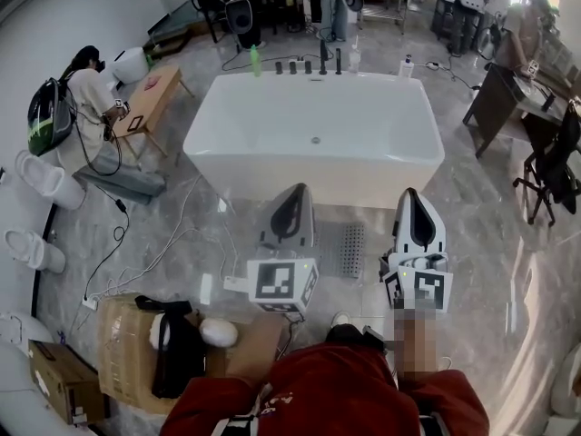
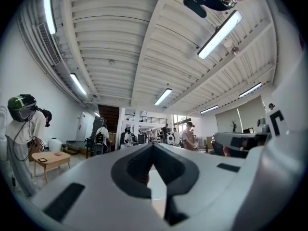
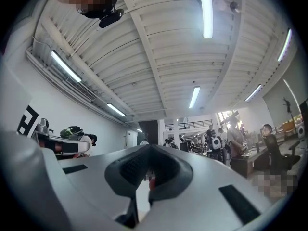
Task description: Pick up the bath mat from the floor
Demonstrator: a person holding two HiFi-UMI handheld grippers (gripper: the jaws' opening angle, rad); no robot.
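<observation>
The grey bath mat (image 1: 350, 249) lies flat on the marble floor in front of the bathtub, partly hidden behind my two grippers. My left gripper (image 1: 290, 209) is held above the floor just left of the mat, jaws shut and empty. My right gripper (image 1: 418, 214) hovers just right of the mat, also shut with nothing in it. In the left gripper view the left gripper (image 2: 153, 152) tilts up at the ceiling and the far hall. The right gripper (image 3: 150, 153) points the same way in the right gripper view, so neither gripper view shows the mat.
A white bathtub (image 1: 313, 139) stands right behind the mat. Cardboard boxes (image 1: 127, 348) and a black bag sit at my left, with cables across the floor. A person (image 1: 86, 94) kneels by a low wooden table (image 1: 150, 98) at the far left. A desk and office chair (image 1: 549, 171) stand at right.
</observation>
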